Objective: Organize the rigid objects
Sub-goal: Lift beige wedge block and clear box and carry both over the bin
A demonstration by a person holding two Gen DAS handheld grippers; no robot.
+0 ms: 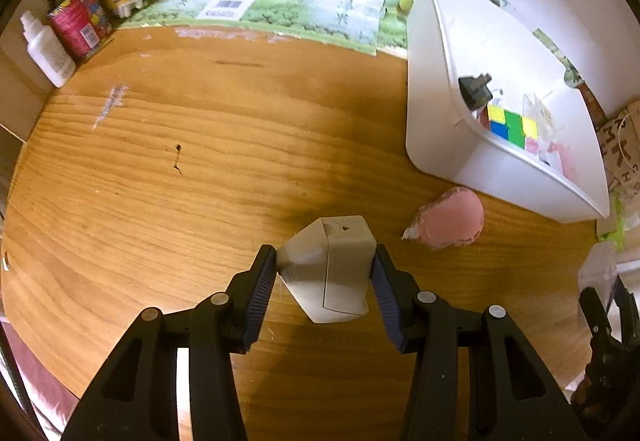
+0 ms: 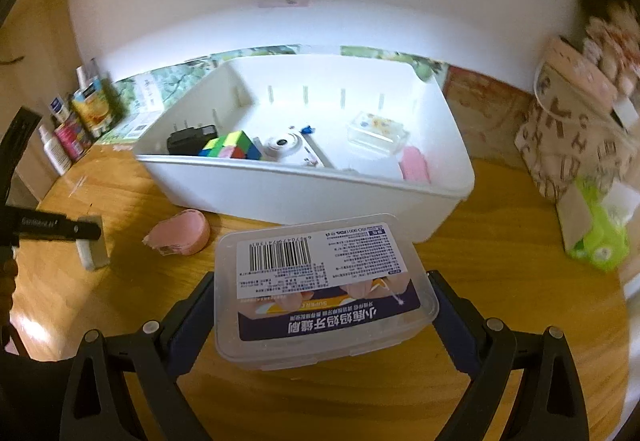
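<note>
From the left wrist, the left tool [image 1: 325,265] clamps its ribbed pads on a smooth, angular grey-white charger block [image 1: 334,269], held above the grained wooden tabletop [image 1: 160,169]; just ahead to the right lies a rounded pink case [image 1: 450,218], and beyond it the glossy white bin [image 1: 436,113], whose wall hides most of its contents, only a colourful cube [image 1: 512,125] peeking out; from the right wrist, the right tool [image 2: 324,305] grips a translucent lidded plastic box [image 2: 320,293] with a barcode label, directly before the bin [image 2: 304,193], whose interior shows here: cube [image 2: 234,146], black adapter [image 2: 191,140], white round-lensed device [image 2: 282,147], its details indistinct.
</note>
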